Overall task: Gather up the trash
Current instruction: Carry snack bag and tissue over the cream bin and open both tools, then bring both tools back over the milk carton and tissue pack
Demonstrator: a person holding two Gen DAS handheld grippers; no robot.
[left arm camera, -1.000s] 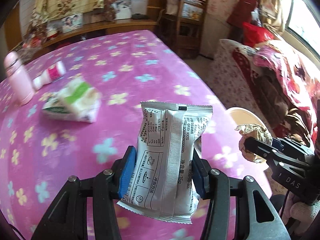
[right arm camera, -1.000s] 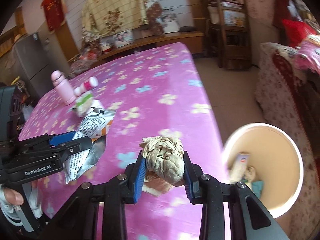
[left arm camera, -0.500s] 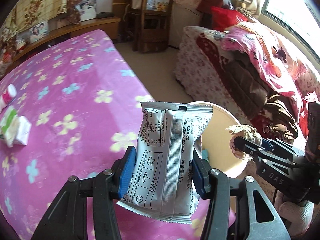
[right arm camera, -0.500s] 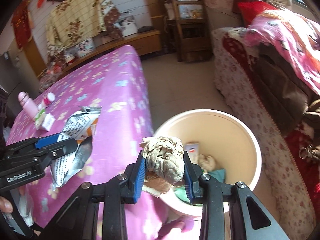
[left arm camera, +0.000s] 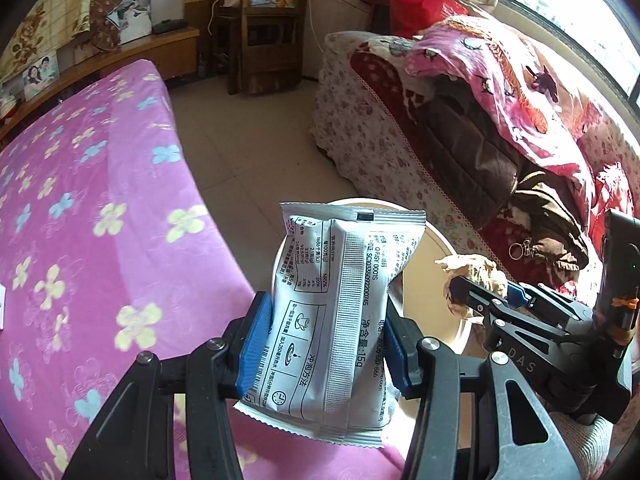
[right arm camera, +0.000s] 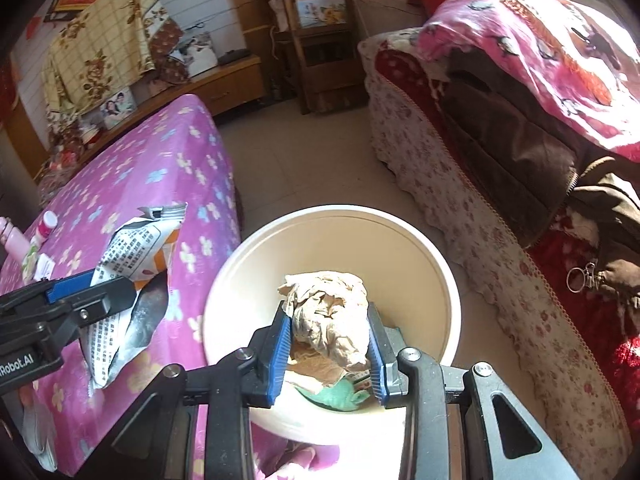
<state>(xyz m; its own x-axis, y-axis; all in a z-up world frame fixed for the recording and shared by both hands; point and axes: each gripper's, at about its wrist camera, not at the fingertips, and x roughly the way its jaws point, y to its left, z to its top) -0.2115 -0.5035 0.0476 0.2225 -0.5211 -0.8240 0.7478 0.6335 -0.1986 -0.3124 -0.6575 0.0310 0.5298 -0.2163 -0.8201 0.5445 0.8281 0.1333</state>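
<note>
Clamping a crumpled, tan wad of paper point(right arm camera: 330, 320) between its ridged blue pads, the right gripper point(right arm camera: 329, 350) hangs directly above the open mouth of a round, cream plastic bin point(right arm camera: 440, 272), its black fingers angled downward. Below the wad, inside the bin, lies a heap of earlier rubbish, including something soft and teal point(right arm camera: 340, 394). Off to this gripper's left, the left gripper point(right arm camera: 98, 294) reaches in from the side, pinching a silver foil snack wrapper point(right arm camera: 132, 264) that is torn, wrinkled and printed with fine text and an orange patch; it hangs over the edge of the table draped in a magenta cloth with pale flower prints point(right arm camera: 160, 168).

Seen from the left gripper's own camera, its blue pads point(left arm camera: 256, 342) press both flanks of the flat, glossy wrapper point(left arm camera: 340, 312), which stands upright with its crimped seam running vertically down the middle. Just beyond the wrapper the bin's pale rim point(left arm camera: 436, 240) curves out to the right. To the right, the other gripper's black fingers point(left arm camera: 472, 294) point leftward, holding the paper wad point(left arm camera: 476, 270) over the bin. Farther right sits a sofa under a floral cover point(left arm camera: 360, 128), piled with a pink blanket point(left arm camera: 500, 80) and a brown jacket point(left arm camera: 500, 168).
</note>
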